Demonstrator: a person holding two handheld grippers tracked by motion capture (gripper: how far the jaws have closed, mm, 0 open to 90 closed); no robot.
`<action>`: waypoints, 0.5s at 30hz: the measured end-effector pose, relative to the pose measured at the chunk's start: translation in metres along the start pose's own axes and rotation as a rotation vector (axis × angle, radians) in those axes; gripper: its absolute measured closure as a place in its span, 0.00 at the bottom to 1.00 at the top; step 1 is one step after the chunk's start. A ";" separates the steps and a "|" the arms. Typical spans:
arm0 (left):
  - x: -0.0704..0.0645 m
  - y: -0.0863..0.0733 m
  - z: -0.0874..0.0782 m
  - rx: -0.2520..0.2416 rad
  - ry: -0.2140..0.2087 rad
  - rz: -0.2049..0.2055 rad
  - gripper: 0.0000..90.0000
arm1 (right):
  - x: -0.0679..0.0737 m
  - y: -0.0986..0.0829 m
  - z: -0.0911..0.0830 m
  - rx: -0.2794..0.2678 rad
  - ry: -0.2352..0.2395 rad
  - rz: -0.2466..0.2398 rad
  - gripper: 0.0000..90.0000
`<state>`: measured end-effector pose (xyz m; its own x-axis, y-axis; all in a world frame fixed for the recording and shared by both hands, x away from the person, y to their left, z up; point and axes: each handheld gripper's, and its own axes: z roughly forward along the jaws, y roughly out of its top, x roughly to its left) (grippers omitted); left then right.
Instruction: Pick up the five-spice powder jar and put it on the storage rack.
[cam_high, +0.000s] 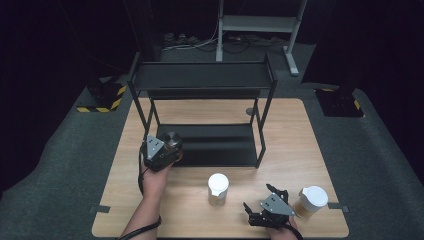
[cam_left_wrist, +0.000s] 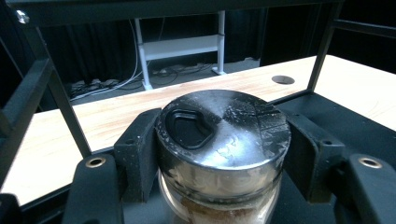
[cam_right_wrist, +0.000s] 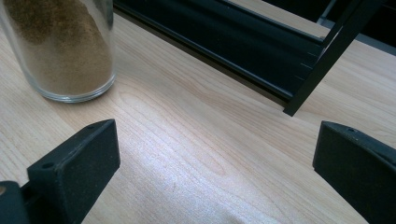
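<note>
Dark curtains ring the wooden table (cam_high: 300, 150). At nine o'clock the left gripper (cam_high: 167, 150) clamps a silver-lidded jar (cam_left_wrist: 223, 135) over the black rack's lower shelf (cam_high: 220, 145); placing seems underway, releasing next. The right gripper (cam_high: 265, 207) rests wide open at five o'clock.

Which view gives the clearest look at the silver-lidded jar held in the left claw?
The left gripper view: the jar sits close up, its silver lid and black flip tab sharp, with the left claw clamped on both sides. The high view shows it small at the black shelf's lower tray.
</note>
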<state>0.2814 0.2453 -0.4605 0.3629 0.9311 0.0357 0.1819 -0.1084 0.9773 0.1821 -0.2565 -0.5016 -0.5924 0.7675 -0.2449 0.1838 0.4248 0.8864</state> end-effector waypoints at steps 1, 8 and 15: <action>0.000 -0.001 0.002 0.001 0.001 -0.006 0.39 | 0.000 0.000 0.000 0.001 0.000 -0.004 0.00; 0.000 -0.002 0.009 0.018 0.008 -0.013 0.39 | 0.001 0.000 0.000 0.001 0.000 -0.003 0.00; 0.000 -0.004 0.014 0.024 0.003 -0.019 0.39 | 0.002 0.000 0.000 -0.001 -0.002 -0.010 0.00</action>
<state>0.2937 0.2409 -0.4671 0.3561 0.9343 0.0182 0.2108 -0.0993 0.9725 0.1808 -0.2553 -0.5020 -0.5928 0.7641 -0.2546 0.1773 0.4322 0.8841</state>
